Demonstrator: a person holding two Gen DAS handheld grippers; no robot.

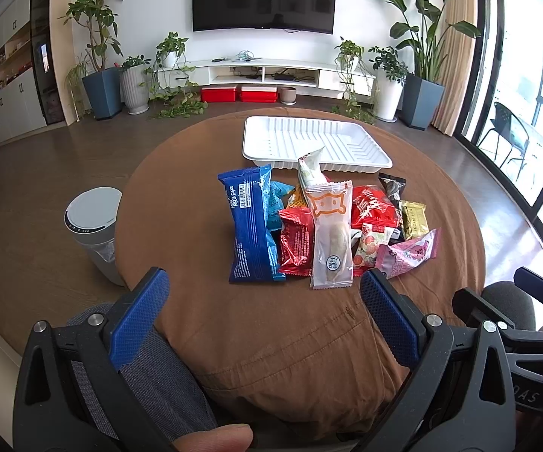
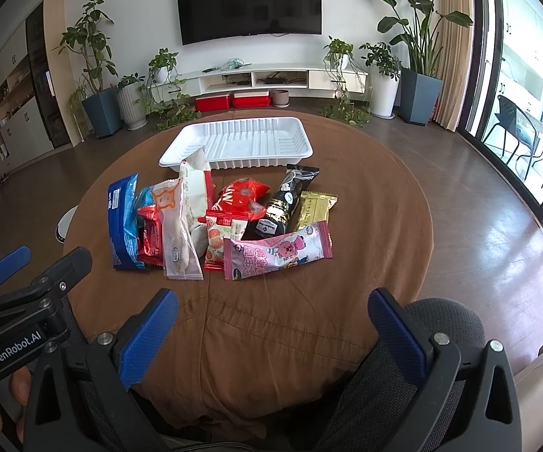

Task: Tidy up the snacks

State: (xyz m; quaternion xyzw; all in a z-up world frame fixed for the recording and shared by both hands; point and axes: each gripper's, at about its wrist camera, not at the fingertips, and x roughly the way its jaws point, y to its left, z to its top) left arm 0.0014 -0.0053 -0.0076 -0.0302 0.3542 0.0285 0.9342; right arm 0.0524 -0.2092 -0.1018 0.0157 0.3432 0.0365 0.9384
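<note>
A pile of several snack packets lies mid-table on the brown cloth: a blue roll-cake pack [image 1: 252, 226] [image 2: 122, 222], a clear packet with an orange cat print [image 1: 331, 233] [image 2: 177, 233], a red packet [image 1: 296, 243], a pink packet [image 1: 409, 252] [image 2: 277, 250], a black one [image 2: 284, 203] and a gold one [image 2: 314, 207]. Behind the pile sits an empty white ribbed tray [image 1: 314, 143] [image 2: 237, 145]. My left gripper [image 1: 264, 293] hangs open just short of the pile. Over the table's near edge, my right gripper [image 2: 273, 314] is also open, holding nothing.
The round table [image 1: 271, 339] is covered by a brown cloth. A grey lidded bin [image 1: 92, 231] stands on the floor to its left. A grey chair back [image 2: 444, 324] sits at the near edge. Plants, a TV unit and glass doors line the room.
</note>
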